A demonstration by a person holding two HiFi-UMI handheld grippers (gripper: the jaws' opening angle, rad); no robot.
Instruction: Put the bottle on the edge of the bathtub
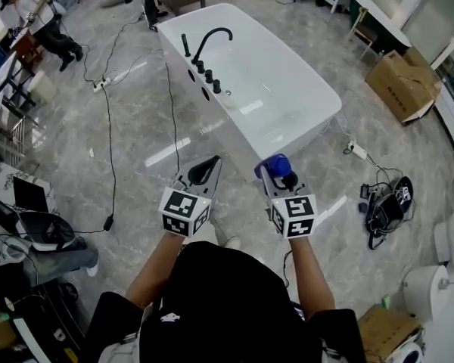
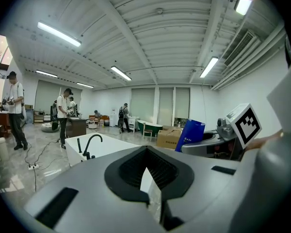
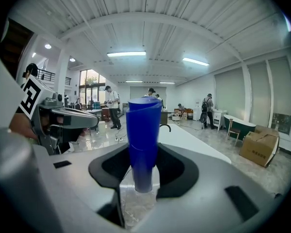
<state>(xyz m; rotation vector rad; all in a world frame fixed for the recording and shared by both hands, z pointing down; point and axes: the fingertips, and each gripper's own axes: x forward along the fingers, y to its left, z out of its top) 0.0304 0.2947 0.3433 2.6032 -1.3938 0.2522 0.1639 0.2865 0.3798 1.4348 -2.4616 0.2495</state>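
Bottle [image 3: 143, 144], blue and upright, is pinched between the jaws of the right gripper [image 3: 143, 171], whose black pads press its sides near its lower end. The jaws stand wide around it. In the head view the bottle [image 1: 275, 165] hangs in the air over the floor [image 1: 136, 119], just short of the near end of the bathtub [image 1: 310, 131] and not touching its rim. The left gripper [image 2: 148, 171] has its jaws pressed together, tips meeting, with no object between them. It hovers beside the right gripper [image 1: 276, 174] at about the same height, the two held apart in front of the person.

From the left gripper [image 1: 204, 171] view, the bottle [image 2: 190, 135] shows at the right, tilted in that picture.

The floor is grey, glossy, marble-patterned tile with streaks of reflected light. Black cables [image 1: 110, 150] run across it. The bathtub is white and freestanding, set at an angle to the person, with a black curved faucet [image 1: 212, 36] and black knobs along its left rim. Its basin shows only smooth white with patches of reflected light.

A cardboard box [image 1: 399, 85] sits on the floor to the right of the tub; what it holds cannot be seen. People [image 1: 41, 17] stand at the far left of the room. Overhead is a white ribbed ceiling with strip lights [image 2: 58, 33].
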